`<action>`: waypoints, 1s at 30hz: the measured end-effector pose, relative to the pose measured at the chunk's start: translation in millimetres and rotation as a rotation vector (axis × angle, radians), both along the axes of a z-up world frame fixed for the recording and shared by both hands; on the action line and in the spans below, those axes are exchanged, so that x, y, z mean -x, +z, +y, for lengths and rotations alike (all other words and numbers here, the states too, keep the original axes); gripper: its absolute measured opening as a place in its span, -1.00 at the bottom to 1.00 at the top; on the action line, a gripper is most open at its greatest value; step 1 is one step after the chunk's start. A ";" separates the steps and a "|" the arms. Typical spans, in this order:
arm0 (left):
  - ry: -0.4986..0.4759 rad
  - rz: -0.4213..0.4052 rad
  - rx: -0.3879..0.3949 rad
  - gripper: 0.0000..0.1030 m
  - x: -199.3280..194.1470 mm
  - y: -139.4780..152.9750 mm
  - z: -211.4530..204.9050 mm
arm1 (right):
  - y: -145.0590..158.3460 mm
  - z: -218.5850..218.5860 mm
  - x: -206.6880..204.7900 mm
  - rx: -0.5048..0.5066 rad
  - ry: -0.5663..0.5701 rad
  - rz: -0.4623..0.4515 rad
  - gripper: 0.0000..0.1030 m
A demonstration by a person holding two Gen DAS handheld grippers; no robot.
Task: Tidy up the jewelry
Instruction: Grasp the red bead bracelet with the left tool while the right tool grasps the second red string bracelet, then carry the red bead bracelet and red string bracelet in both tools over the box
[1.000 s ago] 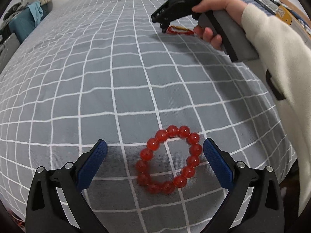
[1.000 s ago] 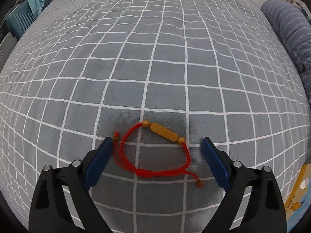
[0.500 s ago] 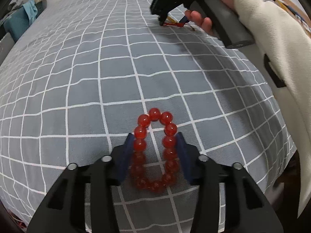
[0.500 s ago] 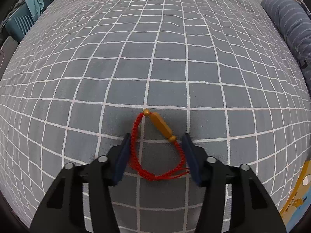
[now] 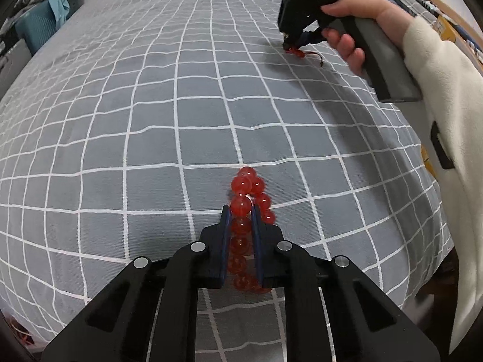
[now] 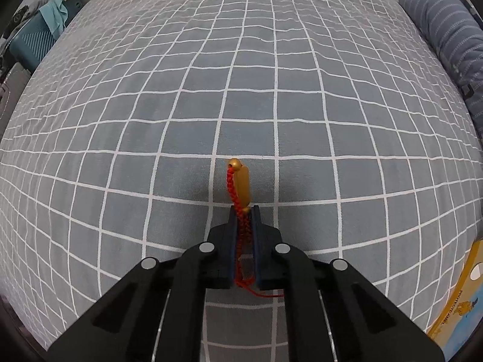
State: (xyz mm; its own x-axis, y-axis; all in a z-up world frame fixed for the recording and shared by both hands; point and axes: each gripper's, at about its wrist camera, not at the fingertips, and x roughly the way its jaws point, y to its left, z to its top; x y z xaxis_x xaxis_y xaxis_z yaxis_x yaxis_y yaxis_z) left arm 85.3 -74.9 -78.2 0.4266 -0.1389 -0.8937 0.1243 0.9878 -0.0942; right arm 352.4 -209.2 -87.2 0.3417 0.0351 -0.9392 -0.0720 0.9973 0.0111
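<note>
Quick count, we get: two bracelets total. One red bead bracelet (image 5: 246, 208), one red cord bracelet (image 6: 241, 211) with one long gold bar (image 6: 243, 187) plus two small gold beads, one at each bar end. Two grippers: left gripper (image 5: 240, 214), right gripper (image 6: 243, 211). One hand (image 5: 353, 27) in left view. One striped pillow (image 6: 446, 33), one yellow book (image 6: 462, 295), one teal case (image 6: 33, 42). Bead count on first bracelet unclear, some hidden.

A red bead bracelet (image 5: 246, 208) and a red cord bracelet (image 6: 241, 208) with gold beads, both squeezed narrow.
</note>
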 end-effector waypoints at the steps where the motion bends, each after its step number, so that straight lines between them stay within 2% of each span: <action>1: 0.003 0.003 0.002 -0.75 0.3 -0.7 0.8 | 2.5 -1.7 1.8 -0.003 -0.003 -0.005 -0.85; 11: 0.004 -0.005 0.036 -0.76 -4.3 9.9 6.2 | 23.7 -10.2 18.5 0.001 0.007 -0.051 -0.85; 30: -0.042 -0.051 0.046 -0.76 0.8 46.4 -11.6 | 53.8 -26.9 48.0 0.007 0.004 -0.125 -0.85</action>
State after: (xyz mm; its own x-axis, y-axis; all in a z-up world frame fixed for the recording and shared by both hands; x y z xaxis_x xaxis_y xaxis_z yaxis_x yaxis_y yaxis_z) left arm 84.4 -86.4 -31.8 0.4646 -0.1981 -0.8631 0.1718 0.9763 -0.1316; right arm 304.4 -236.1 -33.4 0.4560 0.0299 -0.8895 -0.0761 0.9971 -0.0055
